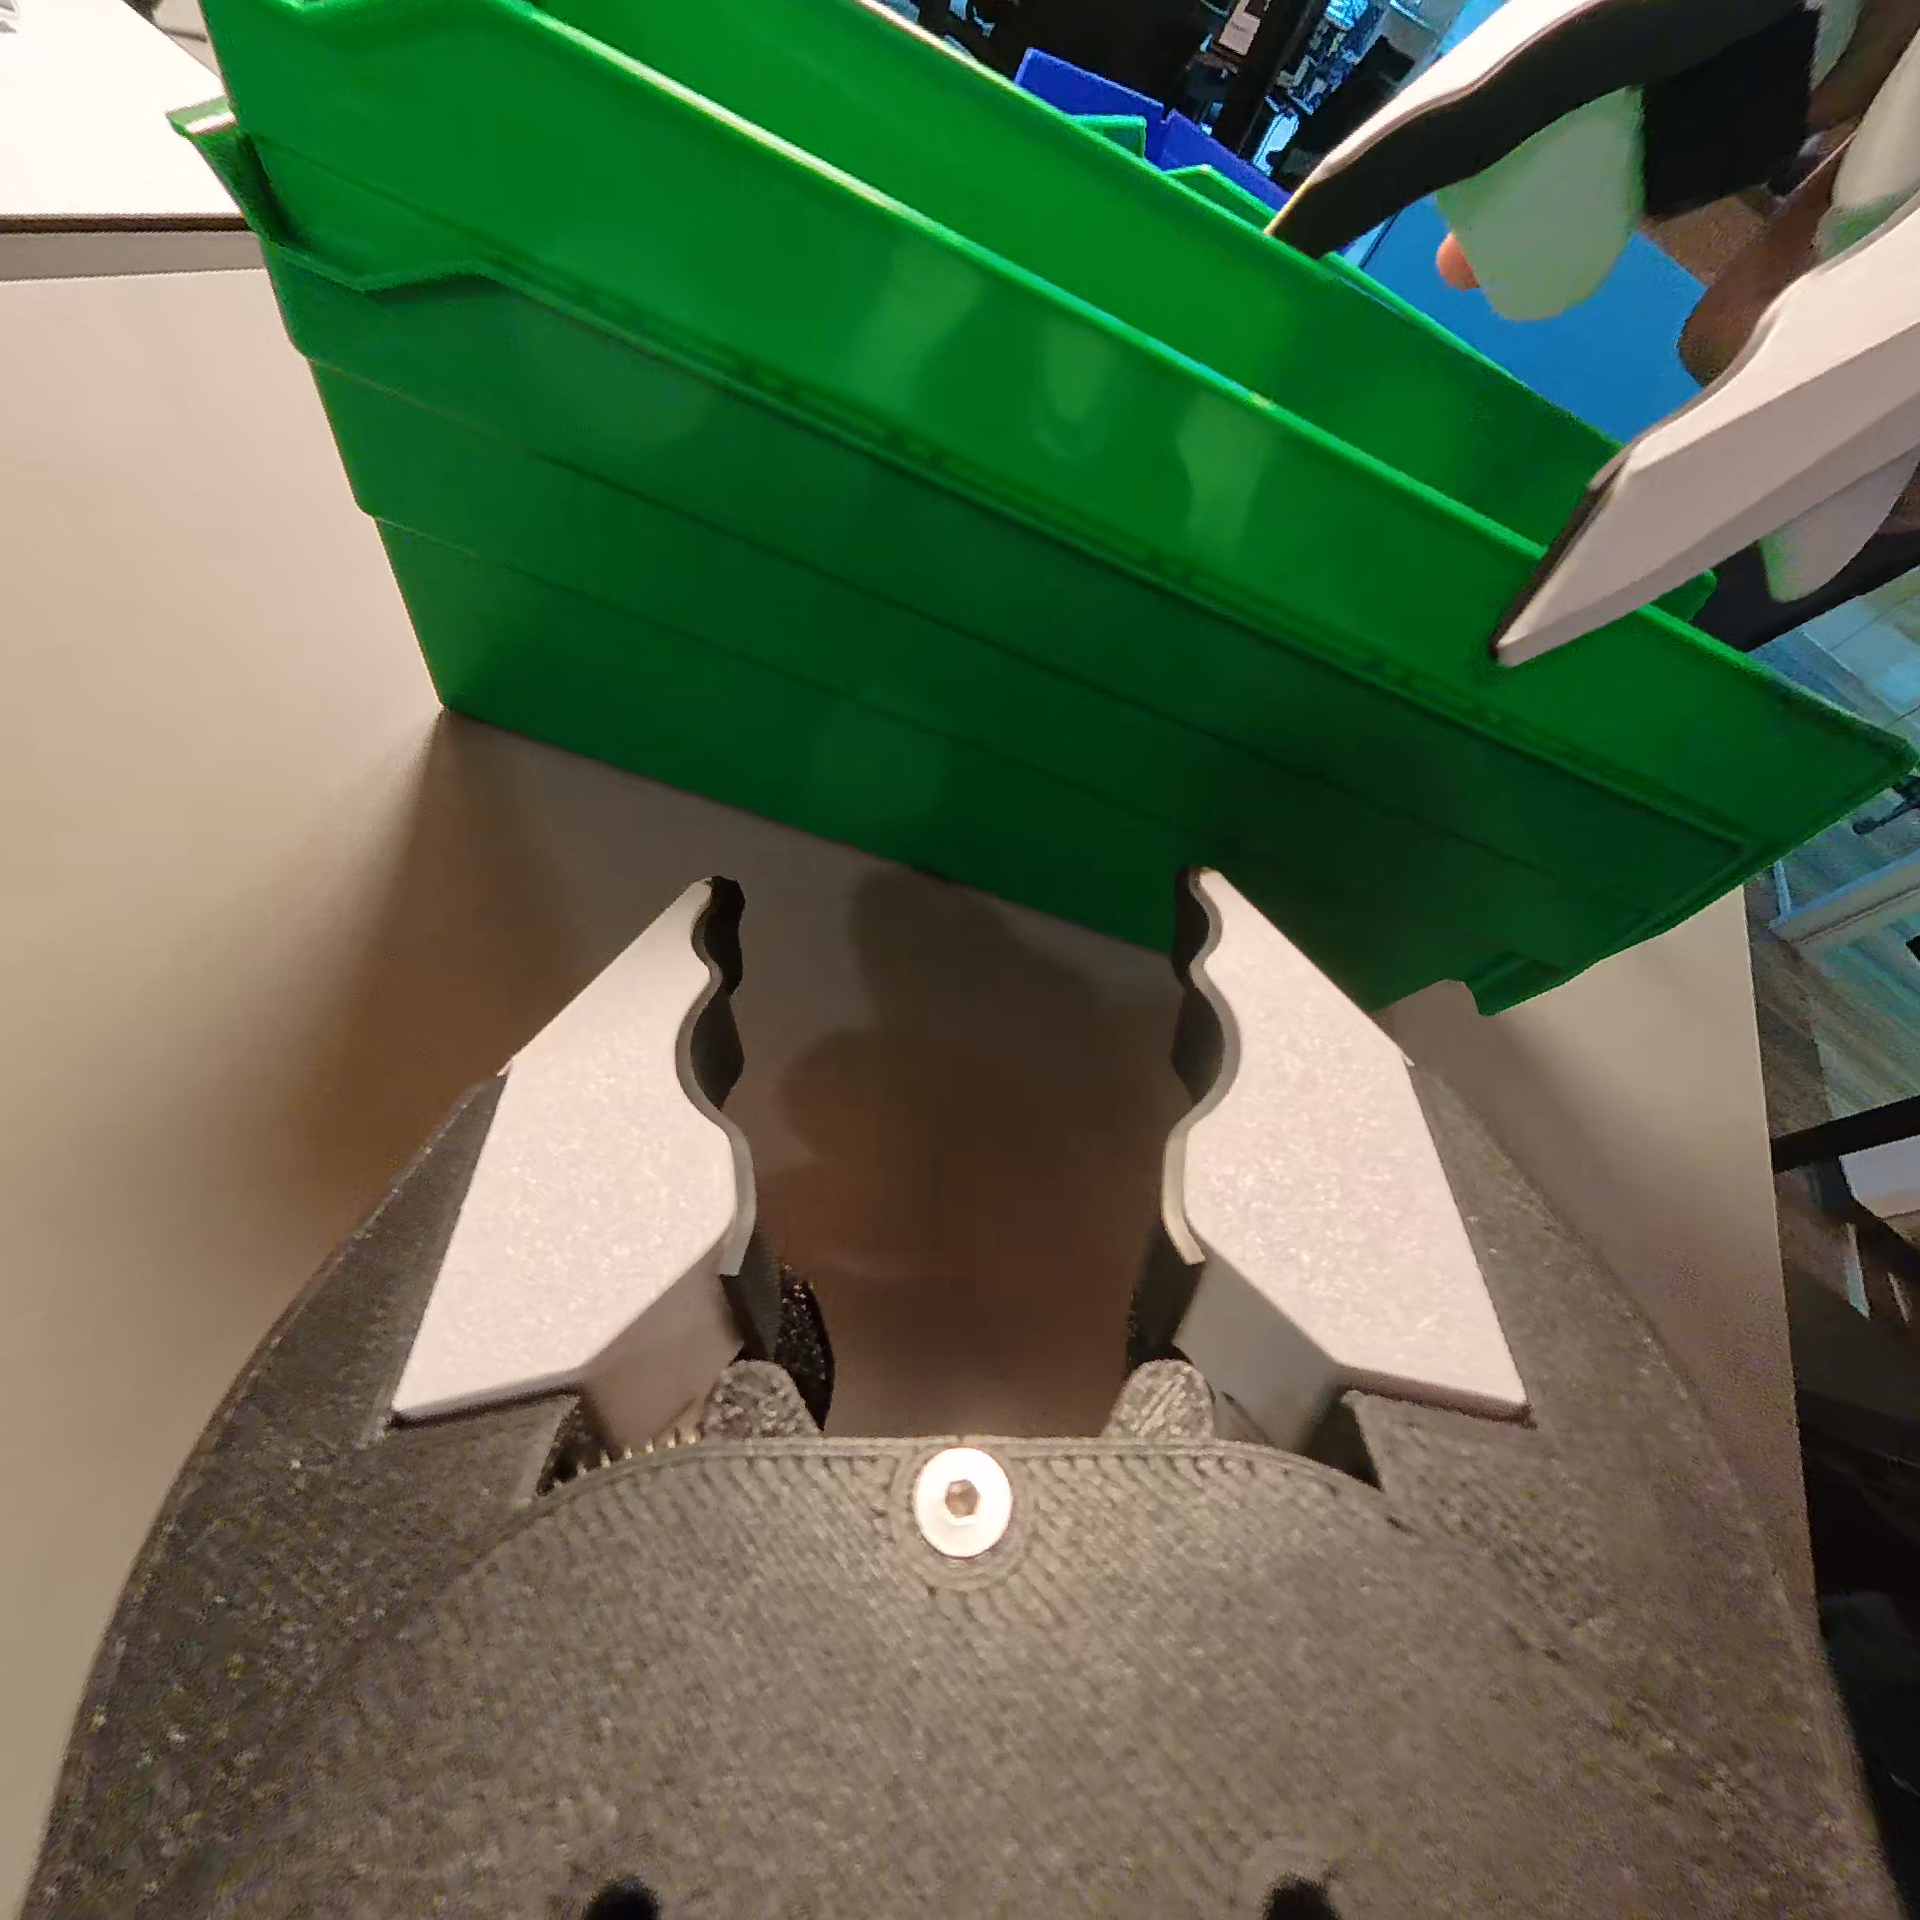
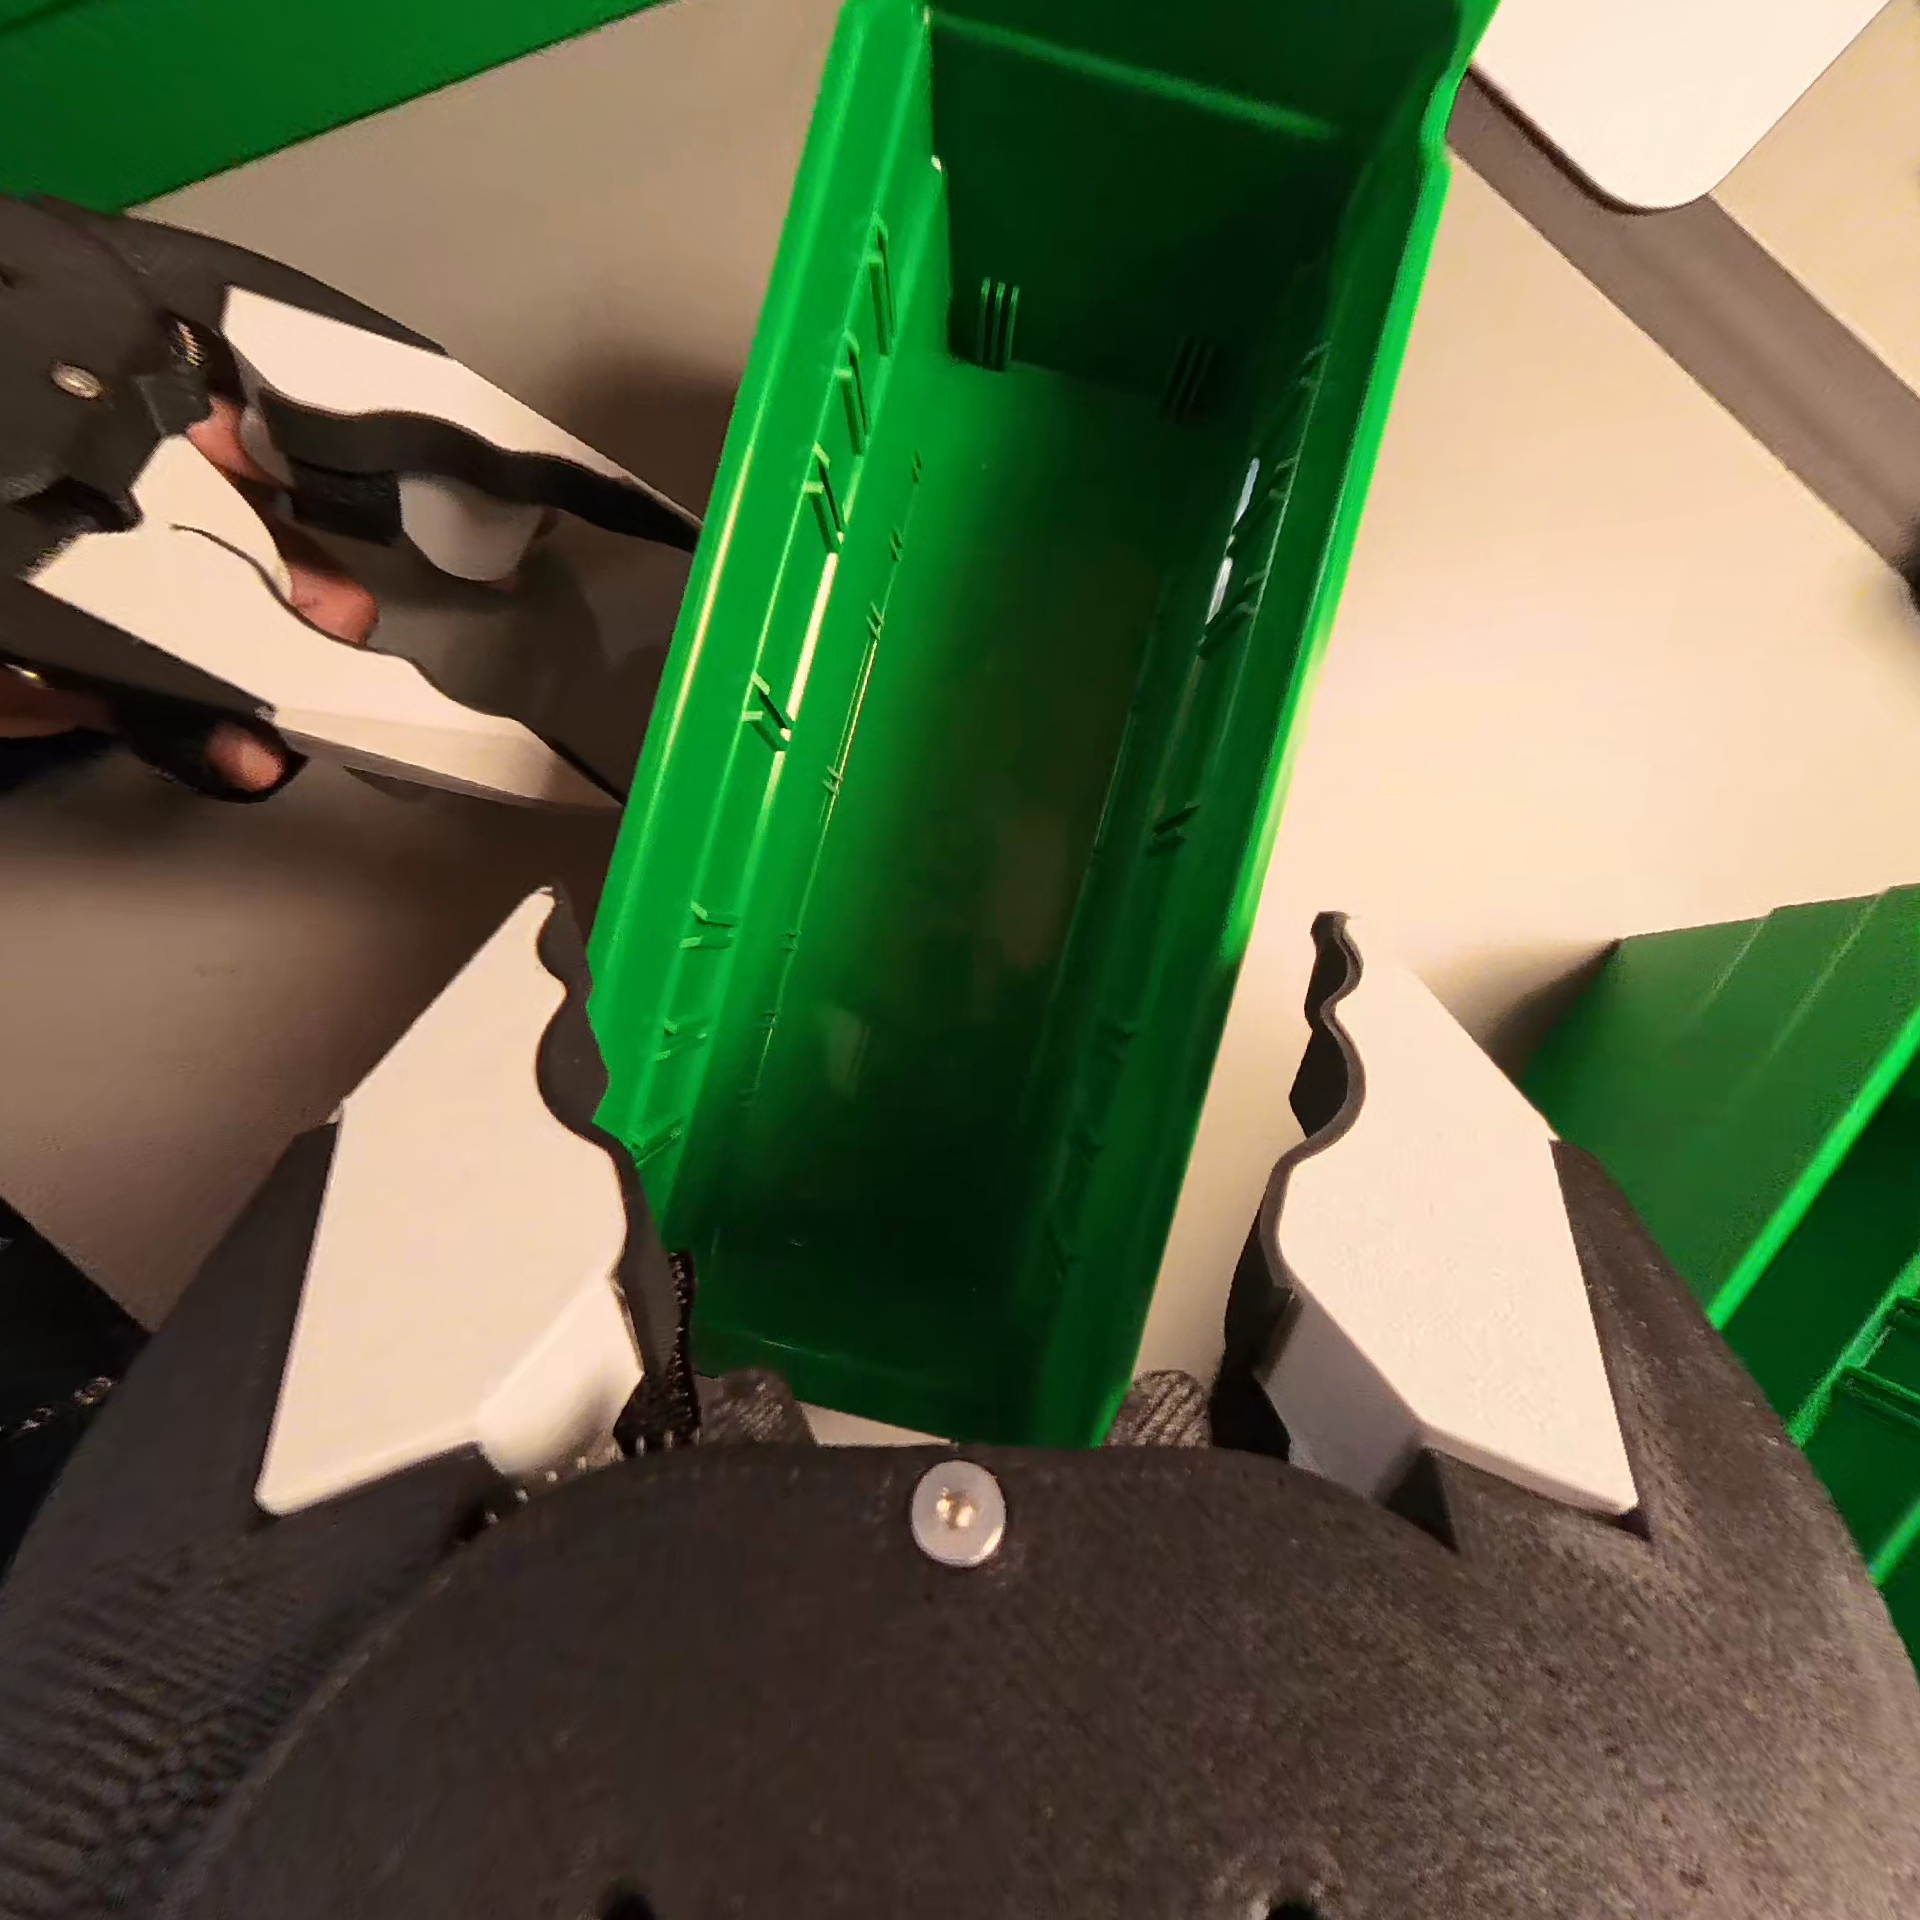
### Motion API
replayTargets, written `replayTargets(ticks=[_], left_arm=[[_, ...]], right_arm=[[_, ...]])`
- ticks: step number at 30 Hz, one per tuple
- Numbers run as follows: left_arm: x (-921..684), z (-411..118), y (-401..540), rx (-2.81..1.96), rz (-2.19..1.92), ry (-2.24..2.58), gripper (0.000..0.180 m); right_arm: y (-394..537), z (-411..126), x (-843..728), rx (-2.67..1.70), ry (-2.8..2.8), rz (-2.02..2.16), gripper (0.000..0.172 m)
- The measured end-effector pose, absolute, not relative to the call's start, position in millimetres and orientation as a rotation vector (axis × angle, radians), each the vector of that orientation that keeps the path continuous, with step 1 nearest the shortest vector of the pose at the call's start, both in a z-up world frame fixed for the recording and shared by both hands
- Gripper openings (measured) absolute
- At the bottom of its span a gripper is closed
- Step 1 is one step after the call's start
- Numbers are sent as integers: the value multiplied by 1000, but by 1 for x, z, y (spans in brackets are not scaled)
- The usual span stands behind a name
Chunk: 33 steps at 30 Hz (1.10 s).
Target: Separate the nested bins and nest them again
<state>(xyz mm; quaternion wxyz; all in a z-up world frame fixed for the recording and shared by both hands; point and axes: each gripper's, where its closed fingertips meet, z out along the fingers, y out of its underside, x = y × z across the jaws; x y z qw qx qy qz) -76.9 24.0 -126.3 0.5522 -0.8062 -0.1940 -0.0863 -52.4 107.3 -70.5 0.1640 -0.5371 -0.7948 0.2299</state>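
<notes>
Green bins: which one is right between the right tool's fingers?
The open-topped green bin in the middle, seen from above. The other green bins lie off to the sides, away from the right tool.

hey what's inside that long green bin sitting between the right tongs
The green bin looks empty: only its bare green floor and ribbed inner walls show. Its near end passes behind the right tongs body, so that corner is hidden.

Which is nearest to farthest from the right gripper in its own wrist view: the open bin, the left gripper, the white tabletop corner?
1. Open bin: between the right gripper's fingers.
2. Left gripper: left, beside the bin's wall.
3. White tabletop corner: top right, past the bin's far end.
</notes>
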Motion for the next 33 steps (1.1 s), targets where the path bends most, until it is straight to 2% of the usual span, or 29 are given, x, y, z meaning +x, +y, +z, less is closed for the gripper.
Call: replayTargets(ticks=[6, 12, 22, 33], left_arm=[[-78, -126, 24, -1904, -216, -469, 84], [-80, -126, 23, -1898, -228, -484, 84], [-82, -126, 23, -1890, -244, -500, 83], [-83, -126, 22, -1885, -254, -511, 84]], right_arm=[[101, -72, -55, -1525, -2264, 667, 130], [97, -75, -61, -1479, -2272, 584, 134], [100, -72, -64, -1481, -2229, 591, 113], [93, -66, -57, -1486, -2233, 673, 112]])
